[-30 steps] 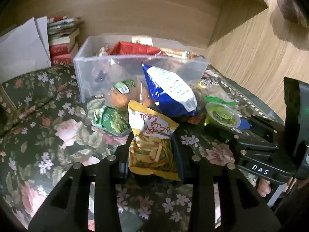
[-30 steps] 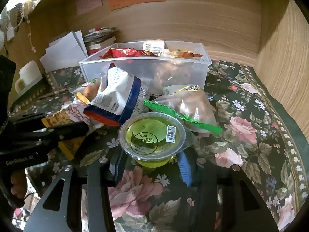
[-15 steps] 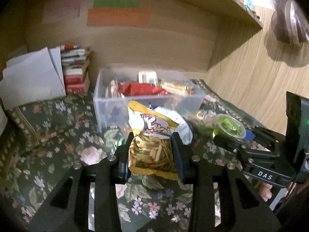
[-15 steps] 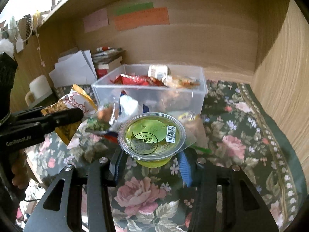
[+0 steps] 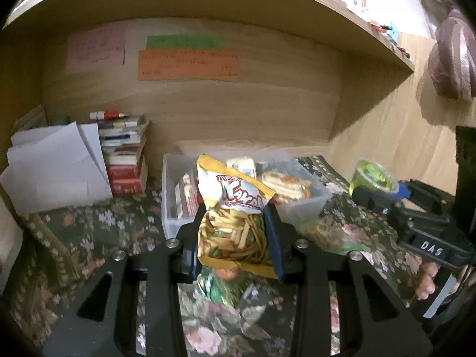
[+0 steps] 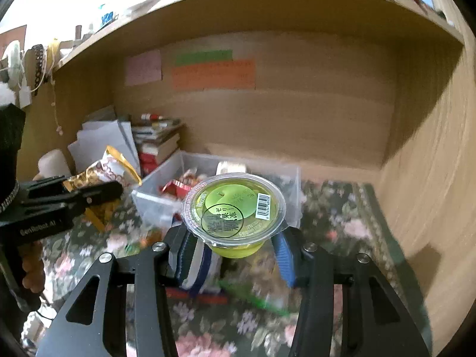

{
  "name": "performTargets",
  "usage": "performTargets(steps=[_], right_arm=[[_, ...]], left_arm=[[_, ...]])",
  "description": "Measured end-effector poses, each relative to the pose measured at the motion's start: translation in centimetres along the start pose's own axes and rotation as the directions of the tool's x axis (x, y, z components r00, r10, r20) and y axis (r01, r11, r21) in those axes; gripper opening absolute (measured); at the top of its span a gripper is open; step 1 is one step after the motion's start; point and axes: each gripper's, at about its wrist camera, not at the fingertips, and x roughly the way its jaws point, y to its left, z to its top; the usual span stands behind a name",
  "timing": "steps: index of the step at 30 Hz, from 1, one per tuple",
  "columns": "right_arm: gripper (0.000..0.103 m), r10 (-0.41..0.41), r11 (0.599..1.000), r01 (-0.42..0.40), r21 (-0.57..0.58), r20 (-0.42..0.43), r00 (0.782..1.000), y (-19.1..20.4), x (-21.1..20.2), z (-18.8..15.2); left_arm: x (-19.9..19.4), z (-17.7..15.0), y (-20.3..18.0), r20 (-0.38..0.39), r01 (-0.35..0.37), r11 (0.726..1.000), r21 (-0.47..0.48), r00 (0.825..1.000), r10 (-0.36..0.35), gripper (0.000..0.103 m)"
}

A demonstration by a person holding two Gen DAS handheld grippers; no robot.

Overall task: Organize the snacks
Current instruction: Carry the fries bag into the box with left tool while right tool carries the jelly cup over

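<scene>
My left gripper (image 5: 235, 235) is shut on a yellow bag of fries snacks (image 5: 235, 208) and holds it up in the air in front of the clear plastic bin (image 5: 169, 205). My right gripper (image 6: 235, 244) is shut on a green jelly cup (image 6: 235, 208) with a barcode lid, lifted above the table. The bin (image 6: 293, 190) holds several snack packs. The jelly cup also shows in the left wrist view (image 5: 373, 177), and the yellow bag in the right wrist view (image 6: 110, 166).
More snack bags lie on the floral tablecloth (image 5: 89, 238) below the grippers, blurred. A stack of books (image 5: 125, 154) and white papers (image 5: 56, 166) stand at the left. Wooden walls enclose the back and the right side (image 6: 431, 178), with a shelf overhead.
Both grippers have risen well above the table with their snacks still held. The bin and the loose snack bags now sit lower and farther away in both views.
</scene>
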Motion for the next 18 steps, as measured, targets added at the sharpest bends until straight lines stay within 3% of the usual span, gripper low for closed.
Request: performTargets(steps=[9, 18], right_arm=[[0.044, -0.017, 1.0, 0.017, -0.018, 0.028, 0.999, -0.6, 2.2, 3.2], [0.044, -0.027, 1.0, 0.027, -0.012, -0.036, 0.999, -2.2, 6.7, 4.6]], left_arm=[[2.6, 3.0, 1.3, 0.005, -0.008, 1.0, -0.003, 1.0, 0.008, 0.036], [6.3, 4.9, 2.5, -0.017, -0.033, 0.999, -0.008, 0.999, 0.032, 0.036]])
